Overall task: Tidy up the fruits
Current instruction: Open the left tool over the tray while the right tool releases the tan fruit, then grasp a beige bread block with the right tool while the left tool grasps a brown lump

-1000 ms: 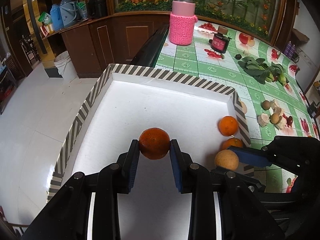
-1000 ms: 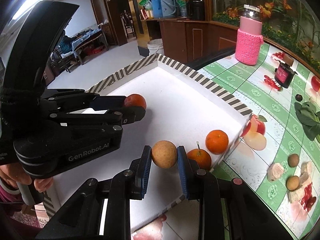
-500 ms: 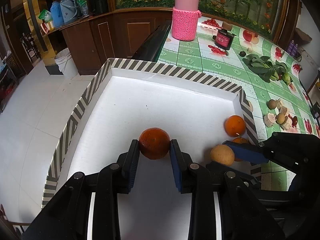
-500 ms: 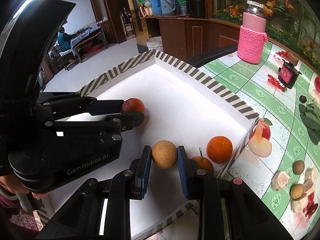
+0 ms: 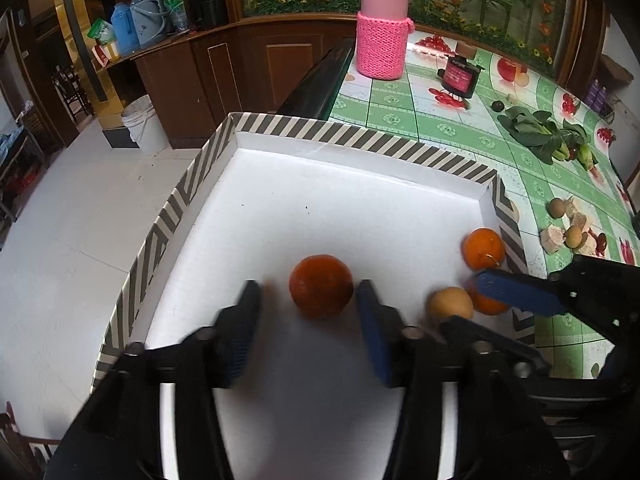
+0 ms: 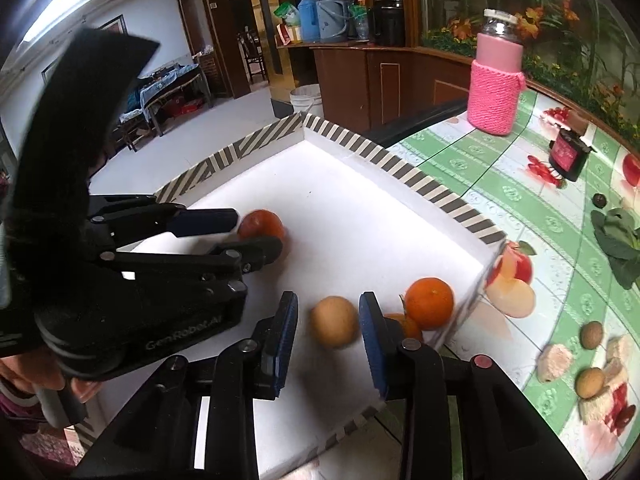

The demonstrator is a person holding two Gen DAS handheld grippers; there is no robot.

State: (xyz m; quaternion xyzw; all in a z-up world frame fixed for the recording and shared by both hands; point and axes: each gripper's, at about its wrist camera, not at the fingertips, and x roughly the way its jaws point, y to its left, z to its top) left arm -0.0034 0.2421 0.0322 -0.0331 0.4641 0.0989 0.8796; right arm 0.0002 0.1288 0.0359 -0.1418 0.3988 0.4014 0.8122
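A white box with a striped rim (image 5: 360,140) (image 6: 400,168) holds the fruit. My left gripper (image 5: 308,294) hangs low over the box floor. Its jaws are opening, with gaps on both sides of the dark orange (image 5: 321,286) (image 6: 262,226) lying between them. My right gripper (image 6: 329,316) is beside it at the box's right corner, also opening. The tan round fruit (image 6: 334,322) (image 5: 450,304) sits loose between its pads, with a clear gap on the left. Two bright oranges (image 6: 430,302) (image 5: 482,248) lie in that corner just beyond.
On the green fruit-print tablecloth stand a bottle in a pink knitted sleeve (image 5: 382,40) and a dark jar (image 5: 458,76). Leafy greens (image 5: 536,132) and small brown fruits with pale chunks (image 6: 592,364) lie right of the box. A white bucket (image 5: 144,128) stands on the floor.
Both grippers have spread their jaws and let go. The dark orange and the tan fruit are no longer pinched and now lie in the box.
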